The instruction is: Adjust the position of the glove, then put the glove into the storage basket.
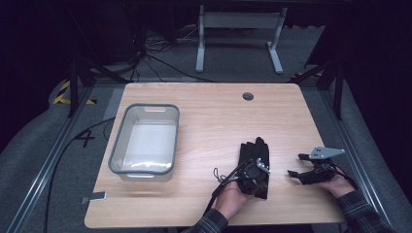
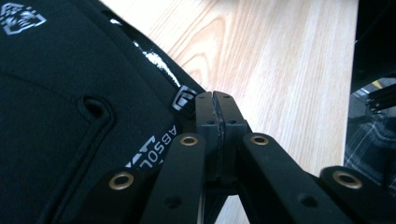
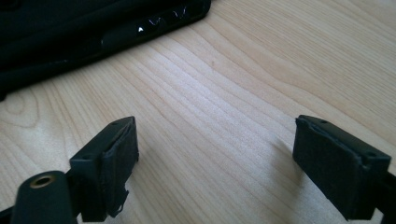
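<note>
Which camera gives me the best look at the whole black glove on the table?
The high view: it shows the whole black glove flat on the table, fingers pointing away, with the left gripper over it. The left gripper view shows its printed cuff close up; the right gripper view catches one edge.

A light wooden table (image 1: 204,121) on grey carpet (image 1: 29,145) — dark room, white desk frame (image 1: 238,34) behind.
</note>
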`<state>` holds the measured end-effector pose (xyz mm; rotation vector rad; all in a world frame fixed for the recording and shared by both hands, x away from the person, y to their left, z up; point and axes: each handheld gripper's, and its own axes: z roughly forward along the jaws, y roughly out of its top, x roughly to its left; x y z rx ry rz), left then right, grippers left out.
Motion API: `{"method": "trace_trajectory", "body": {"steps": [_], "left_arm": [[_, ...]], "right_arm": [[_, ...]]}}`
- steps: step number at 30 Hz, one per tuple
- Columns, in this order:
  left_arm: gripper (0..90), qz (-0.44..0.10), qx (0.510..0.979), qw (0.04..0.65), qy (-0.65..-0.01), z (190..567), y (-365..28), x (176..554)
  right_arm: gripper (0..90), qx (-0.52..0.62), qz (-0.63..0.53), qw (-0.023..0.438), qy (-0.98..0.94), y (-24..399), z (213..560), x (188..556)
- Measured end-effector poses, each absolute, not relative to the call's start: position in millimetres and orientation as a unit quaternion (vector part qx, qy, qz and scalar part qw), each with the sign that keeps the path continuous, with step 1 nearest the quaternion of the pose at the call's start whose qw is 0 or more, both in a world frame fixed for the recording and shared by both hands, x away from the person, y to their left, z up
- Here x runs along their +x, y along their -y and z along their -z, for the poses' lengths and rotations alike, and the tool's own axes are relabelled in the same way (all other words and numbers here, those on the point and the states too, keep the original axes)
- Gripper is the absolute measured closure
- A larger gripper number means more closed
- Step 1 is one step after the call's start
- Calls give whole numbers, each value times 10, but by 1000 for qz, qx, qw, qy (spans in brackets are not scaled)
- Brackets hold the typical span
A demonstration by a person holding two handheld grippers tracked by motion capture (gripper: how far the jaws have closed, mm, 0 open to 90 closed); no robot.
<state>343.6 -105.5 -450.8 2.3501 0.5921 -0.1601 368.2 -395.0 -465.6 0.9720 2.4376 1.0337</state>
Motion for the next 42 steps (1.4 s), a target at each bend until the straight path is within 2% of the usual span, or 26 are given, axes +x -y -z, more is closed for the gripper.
{"method": "trace_trajectory", "body": {"steps": [17, 34, 38, 42], "left_arm": [[898, 38, 913, 322, -247, 4464, 616, 3491], [896, 12, 901, 324, -288, 4429, 273, 3584], [853, 12, 893, 344, -289, 4339, 256, 3573], [716, 13, 888, 361, -284, 4219, 239, 3625]], "right_arm": [[115, 337, -363, 157, -855, 3939, 4670, 3699], [114, 337, -362, 157, -855, 3938, 4670, 3703], [113, 336, -362, 158, -855, 3938, 4670, 3703], [112, 335, -362, 158, -855, 3937, 4671, 3703]]}}
